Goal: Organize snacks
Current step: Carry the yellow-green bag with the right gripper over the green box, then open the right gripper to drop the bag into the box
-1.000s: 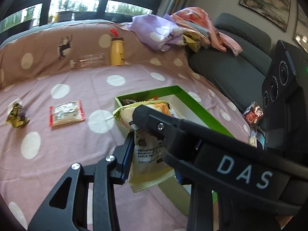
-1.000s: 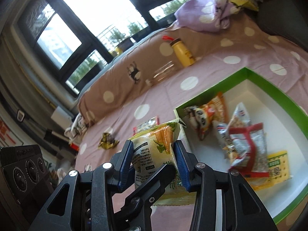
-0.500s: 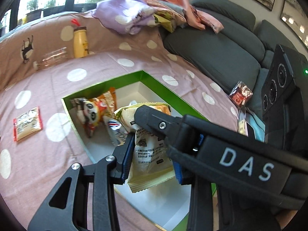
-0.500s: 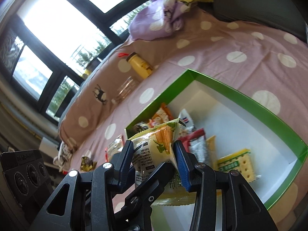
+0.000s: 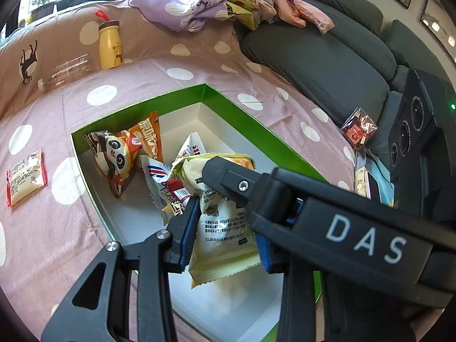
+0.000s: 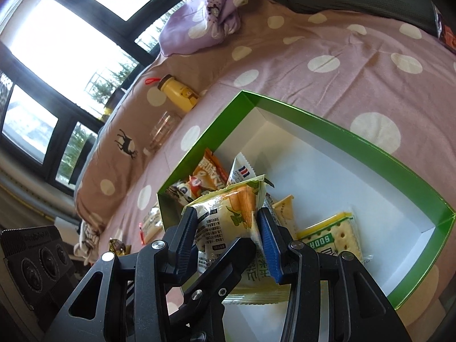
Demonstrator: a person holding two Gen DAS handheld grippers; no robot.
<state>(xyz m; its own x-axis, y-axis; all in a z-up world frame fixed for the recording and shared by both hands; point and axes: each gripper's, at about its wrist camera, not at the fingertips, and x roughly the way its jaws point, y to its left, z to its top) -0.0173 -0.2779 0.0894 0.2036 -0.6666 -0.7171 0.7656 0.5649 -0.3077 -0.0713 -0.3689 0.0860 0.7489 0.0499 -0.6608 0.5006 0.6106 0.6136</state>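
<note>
A yellow snack packet [image 5: 225, 228] hangs over the inside of the green-rimmed white box [image 5: 242, 116], and both grippers grip it. My left gripper [image 5: 225, 236] is shut on its lower half. The black body of the other gripper, marked DAS, crosses in front of it from the right. In the right wrist view my right gripper [image 6: 228, 228] is shut on the same packet [image 6: 228, 211], above the box's near left end [image 6: 342, 131]. In the box lie a panda packet [image 5: 119, 156], a white and blue packet [image 5: 159, 179] and a soda cracker packet [image 6: 330, 236].
On the dotted pink cover left of the box lies a red-edged packet [image 5: 25, 176]. A gold wrapper [image 6: 118, 246] lies further off. A yellow bottle [image 5: 109, 45] and a clear bottle [image 5: 65, 71] sit at the back. A red packet [image 5: 359, 128] rests on the grey sofa; clothes are piled behind.
Both grippers carried the yellow packet from the box's near left corner to over its inside and came lower. The grip stayed the same.
</note>
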